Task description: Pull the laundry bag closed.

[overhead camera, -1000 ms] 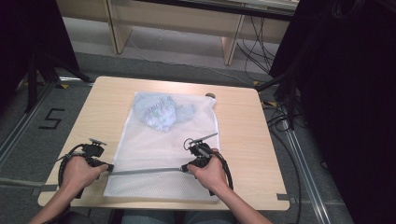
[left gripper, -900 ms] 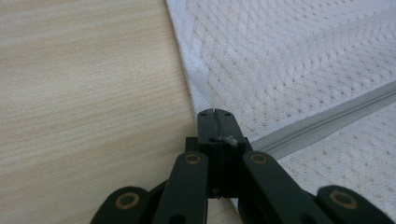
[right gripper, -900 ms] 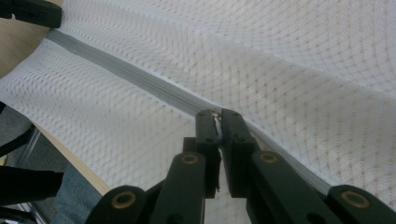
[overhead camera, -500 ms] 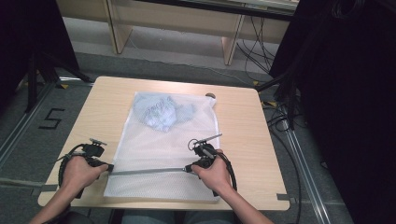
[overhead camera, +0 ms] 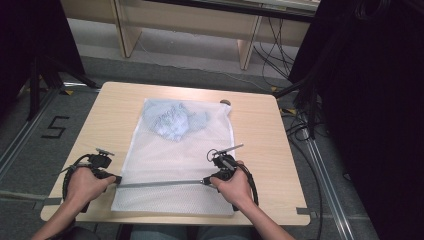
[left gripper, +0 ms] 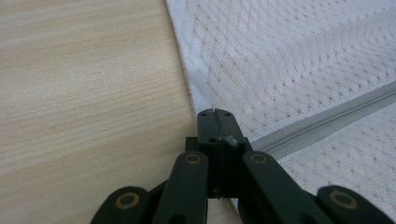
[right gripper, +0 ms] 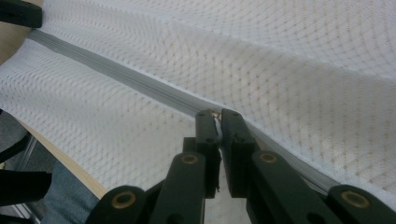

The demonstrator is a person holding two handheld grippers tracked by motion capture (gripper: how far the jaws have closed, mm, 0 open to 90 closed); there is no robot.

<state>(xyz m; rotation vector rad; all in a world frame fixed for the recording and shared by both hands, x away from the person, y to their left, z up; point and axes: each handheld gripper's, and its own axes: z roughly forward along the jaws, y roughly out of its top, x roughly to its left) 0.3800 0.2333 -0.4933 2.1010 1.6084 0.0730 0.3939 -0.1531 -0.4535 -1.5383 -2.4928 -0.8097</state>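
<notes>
I'm pinching the white mesh laundry bag's [overhead camera: 170, 160] grey zipper [overhead camera: 160, 184] end with left gripper [left gripper: 215, 114] clamped, right gripper [right gripper: 218, 114] clamped on the slider (tiny, barely visible), pulling straight along the track, keeping fabric taut on the wooden table [overhead camera: 115, 107].

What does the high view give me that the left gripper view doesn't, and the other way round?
High view alone: the whole mesh bag on the table, the blue cloth inside its far end, and the right gripper shut on the zipper pull at the right end of the zipper. Left gripper view alone: the left gripper shut on the bag's edge where the zipper starts, and the weave up close. Both: bag, zipper, wooden tabletop, left gripper.
</notes>
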